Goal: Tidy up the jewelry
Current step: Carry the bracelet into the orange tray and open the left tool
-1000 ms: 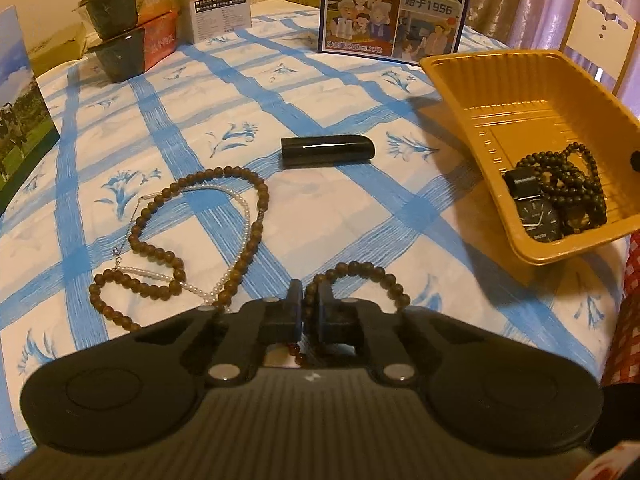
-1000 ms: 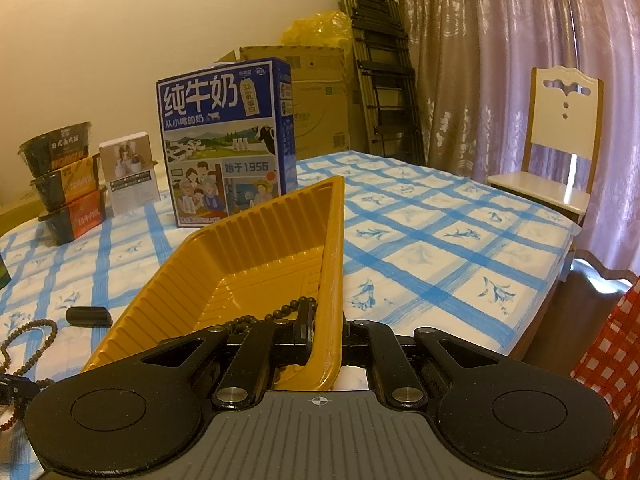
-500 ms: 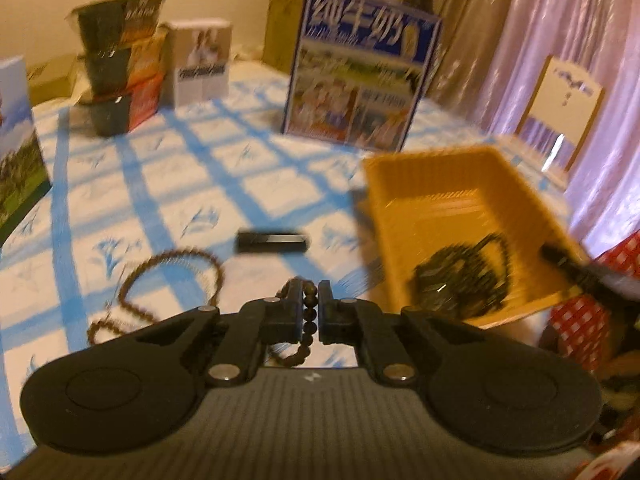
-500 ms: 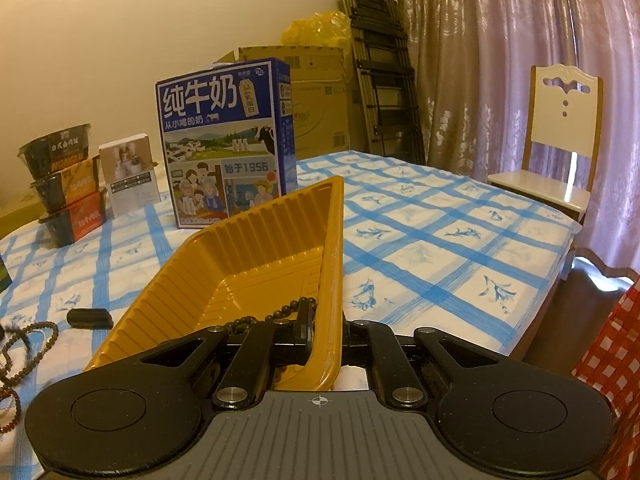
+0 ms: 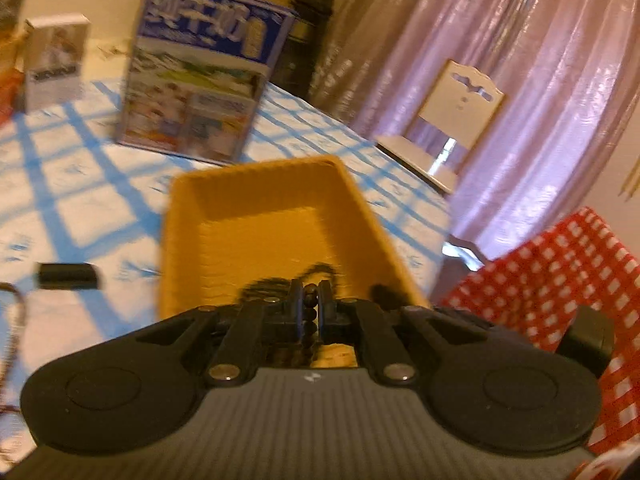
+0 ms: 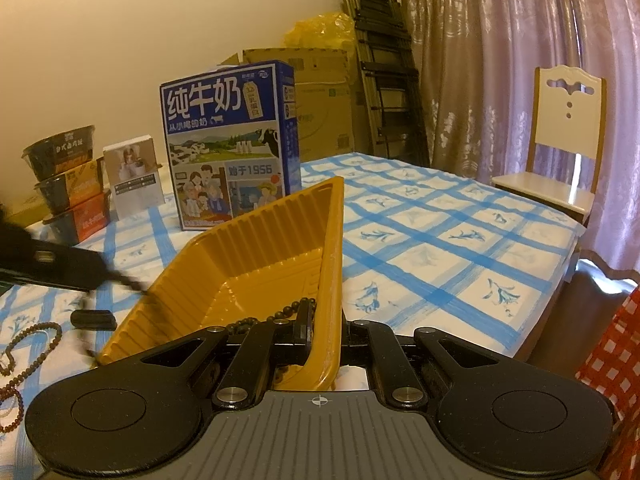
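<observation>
My left gripper [image 5: 309, 300] is shut on a dark bead bracelet [image 5: 308, 312] and holds it in the air over the near end of the yellow tray [image 5: 256, 196]. Dark beads [image 5: 276, 282] lie in the tray just past the fingers. My right gripper [image 6: 325, 322] is shut on the tray's near wall [image 6: 330, 280]; dark beads [image 6: 292, 308] show inside by its left finger. The left gripper [image 6: 120, 278] enters the right wrist view from the left, blurred, with the bracelet hanging from it. Brown and pearl necklaces [image 6: 24, 356] lie on the tablecloth at far left.
A black tube [image 5: 66, 276] lies left of the tray, also in the right wrist view [image 6: 94, 319]. A blue milk carton [image 6: 230, 144], a white box [image 6: 134, 178] and stacked bowls [image 6: 66, 184] stand at the back. A chair [image 6: 560, 148] stands beyond the table's right edge.
My left gripper has lifted the bead bracelet off the tablecloth and swung right, from beside the necklaces to over the yellow tray. The right gripper has kept its hold on the tray wall.
</observation>
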